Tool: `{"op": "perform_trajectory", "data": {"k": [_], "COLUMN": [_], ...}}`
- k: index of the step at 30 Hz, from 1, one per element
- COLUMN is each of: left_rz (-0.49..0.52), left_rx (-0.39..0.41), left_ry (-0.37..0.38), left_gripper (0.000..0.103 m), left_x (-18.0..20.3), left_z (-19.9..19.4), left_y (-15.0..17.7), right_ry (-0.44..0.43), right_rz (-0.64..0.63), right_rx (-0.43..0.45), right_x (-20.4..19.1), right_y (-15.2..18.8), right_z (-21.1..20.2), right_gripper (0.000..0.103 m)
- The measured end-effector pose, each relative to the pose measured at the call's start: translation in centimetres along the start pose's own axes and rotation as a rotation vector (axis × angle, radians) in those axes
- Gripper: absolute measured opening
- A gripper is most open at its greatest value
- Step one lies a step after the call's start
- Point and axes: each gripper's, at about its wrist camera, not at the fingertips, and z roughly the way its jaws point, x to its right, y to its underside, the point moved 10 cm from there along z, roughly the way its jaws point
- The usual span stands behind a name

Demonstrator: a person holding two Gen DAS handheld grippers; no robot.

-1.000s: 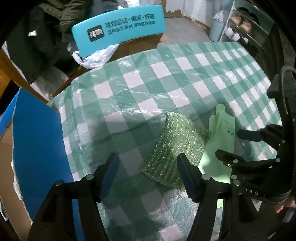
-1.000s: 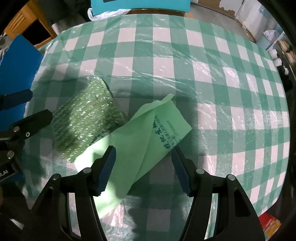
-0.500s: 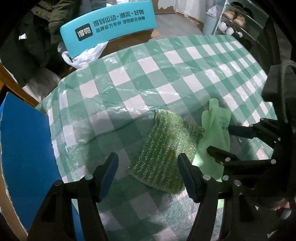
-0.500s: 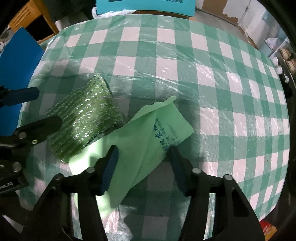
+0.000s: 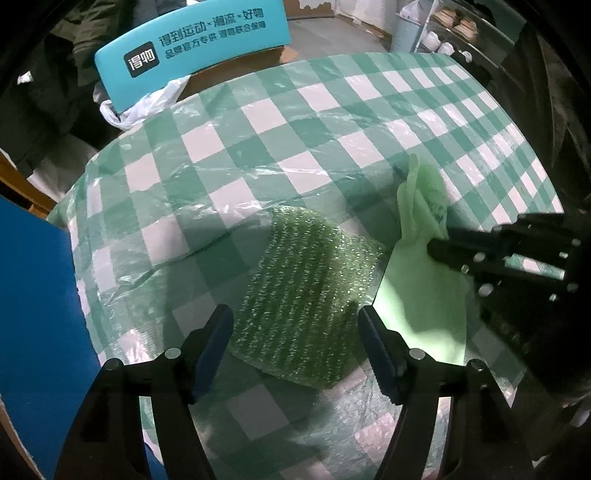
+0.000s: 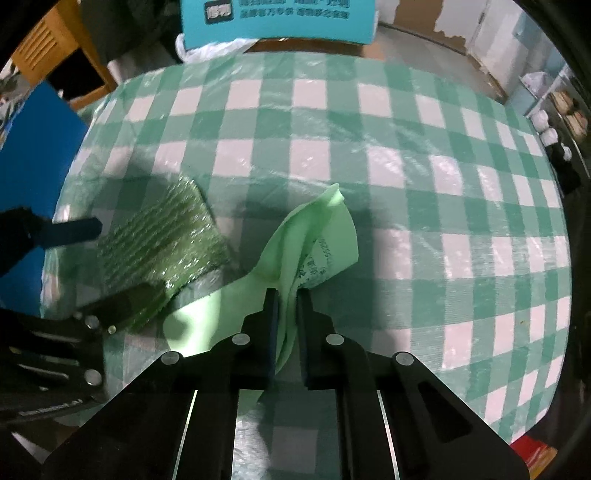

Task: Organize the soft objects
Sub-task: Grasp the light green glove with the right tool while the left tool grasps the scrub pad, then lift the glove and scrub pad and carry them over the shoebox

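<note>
A pale green cloth with dark printed characters lies bunched on the green-and-white checked tablecloth. My right gripper is shut on the cloth, whose fold is pinched between the pads and lifted into a ridge. Beside it on the left lies a dark green glittery scouring pad. In the left wrist view the pad sits flat between the spread fingers of my left gripper, whose jaws are opening and do not touch it. The cloth and the right gripper show at the right.
A blue board stands at the table's left edge. Beyond the far edge are a teal chair back with white print and a white plastic bag. Shelves with shoes stand at the far right.
My right gripper has gone from open to shut on the pale green cloth, gathering it into a raised fold. The left gripper has shifted slightly over the scouring pad and spread a little wider.
</note>
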Motion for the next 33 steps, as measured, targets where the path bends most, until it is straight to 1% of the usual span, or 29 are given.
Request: {"op": "perform_trajectory", "data": {"k": [4, 6, 7, 8, 12, 14, 16, 17, 18, 19, 21, 25, 33], "left_rz": [0.006, 0.011, 0.017, 0.023, 0.030, 0.018, 0.004, 0.000, -0.005, -0.012, -0.027, -0.009, -0.036], "left_rx": [-0.014, -0.019, -0.021, -0.020, -0.002, 0.011, 0.010, 0.010, 0.014, 0.011, 0.009, 0.031, 0.081], "left_ry": [0.003, -0.003, -0.008, -0.011, -0.010, -0.003, -0.002, -0.008, -0.008, 0.002, 0.015, -0.008, -0.010], "left_gripper": [0.071, 0.071, 0.071, 0.071, 0.071, 0.059, 0.034, 0.029, 0.019, 0.014, 0.011, 0.007, 0.007], "left_x": [0.3, 0.4, 0.4, 0.4, 0.4, 0.3, 0.0, -0.2, -0.4, -0.5, -0.6, -0.7, -1.3], "left_z": [0.5, 0.6, 0.8, 0.8, 0.8, 0.6, 0.6, 0.6, 0.6, 0.6, 0.5, 0.0, -2.1], "left_y": [0.3, 0.5, 0.5, 0.5, 0.5, 0.5, 0.5, 0.6, 0.5, 0.5, 0.6, 0.4, -0.3], "right_ry": [-0.001, -0.004, -0.007, -0.010, -0.021, -0.029, -0.033, -0.035, -0.036, -0.039, -0.044, -0.050, -0.063], "right_rz": [0.031, 0.045, 0.051, 0.055, 0.062, 0.064, 0.064, 0.064, 0.064, 0.066, 0.067, 0.073, 0.068], "right_rx": [0.023, 0.032, 0.037, 0.041, 0.053, 0.059, 0.064, 0.066, 0.068, 0.073, 0.076, 0.085, 0.122], "right_x": [1.5, 2.0, 2.2, 2.3, 1.9, 1.7, 1.9, 1.9, 1.8, 1.8, 1.9, 1.9, 1.4], "right_y": [-1.2, -0.8, -0.1, -0.6, -0.8, -0.7, -0.7, -0.8, -0.8, -0.9, -0.8, -1.0, -1.5], "right_z": [-1.0, -0.8, -1.3, -1.3, -1.5, -1.8, -2.3, -2.4, -2.4, -2.6, -2.9, -3.3, -4.8], "right_gripper": [0.009, 0.009, 0.008, 0.008, 0.008, 0.008, 0.008, 0.008, 0.008, 0.008, 0.008, 0.008, 0.008]}}
